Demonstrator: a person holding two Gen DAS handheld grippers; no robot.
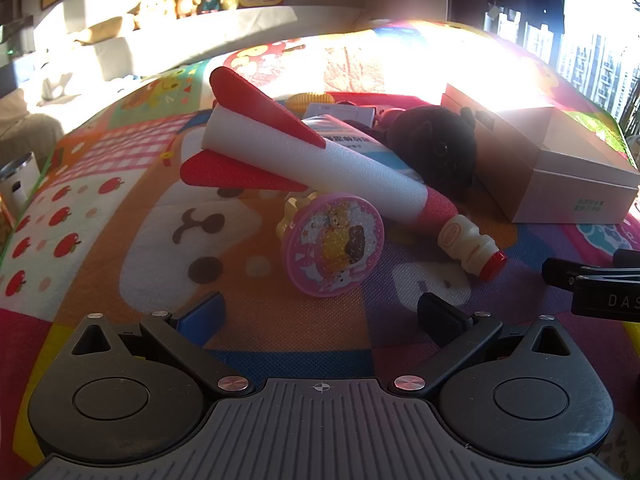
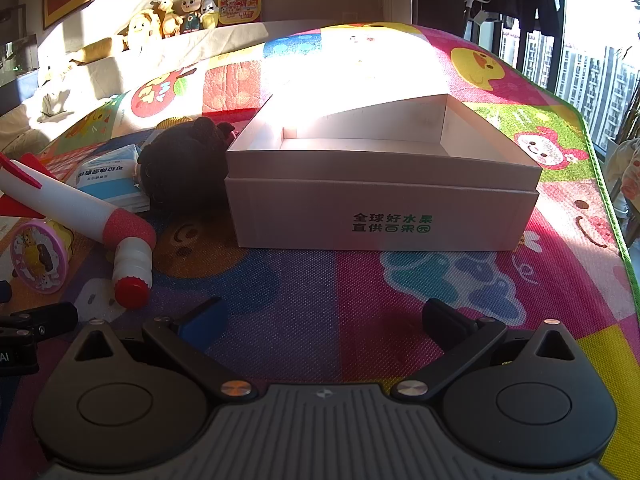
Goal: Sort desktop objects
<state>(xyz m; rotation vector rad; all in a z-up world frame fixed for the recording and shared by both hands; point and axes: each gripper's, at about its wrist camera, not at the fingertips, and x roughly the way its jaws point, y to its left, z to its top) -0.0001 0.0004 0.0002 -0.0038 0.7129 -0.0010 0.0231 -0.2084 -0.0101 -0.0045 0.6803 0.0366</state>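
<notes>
A white foam rocket (image 1: pixel 304 156) with red fins and red nose lies across a pile on the colourful play mat. A pink round toy (image 1: pixel 332 244) leans in front of it. A small white bottle with a red cap (image 1: pixel 472 246) lies at the rocket's nose. A black plush (image 1: pixel 436 148) and a wipes pack (image 1: pixel 344 136) lie behind. My left gripper (image 1: pixel 320 312) is open and empty, just short of the pink toy. My right gripper (image 2: pixel 320 320) is open and empty, facing the open white box (image 2: pixel 384 204). The rocket (image 2: pixel 76 204), the bottle (image 2: pixel 132 268) and the plush (image 2: pixel 184 168) show at its left.
The play mat (image 2: pixel 440 280) covers the surface. A yellow toy (image 1: pixel 310 100) and a flat card lie behind the pile. A sofa with plush toys (image 2: pixel 176 12) stands at the back. Windows are at the right. The right gripper's finger (image 1: pixel 592 280) shows at the left view's right edge.
</notes>
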